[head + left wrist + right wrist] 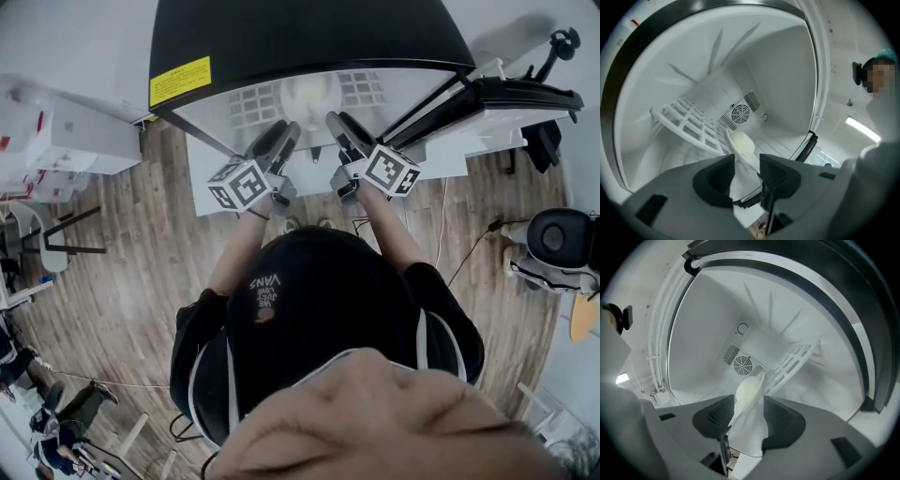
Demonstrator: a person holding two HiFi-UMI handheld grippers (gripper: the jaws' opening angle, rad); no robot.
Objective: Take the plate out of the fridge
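I am holding my left claw and right claw wide open and empty at the fridge mouth. The plate is sitting deep inside by the rack, not yet grasped.

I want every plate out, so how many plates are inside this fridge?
1. The plate sits beside the white rack, before the fan. Others could be hidden.

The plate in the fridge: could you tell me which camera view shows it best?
The right gripper view: the plate shows its pale, round face mid-frame. The left gripper view shows it more edge-on; the head view gives only a washed-out blur of it.
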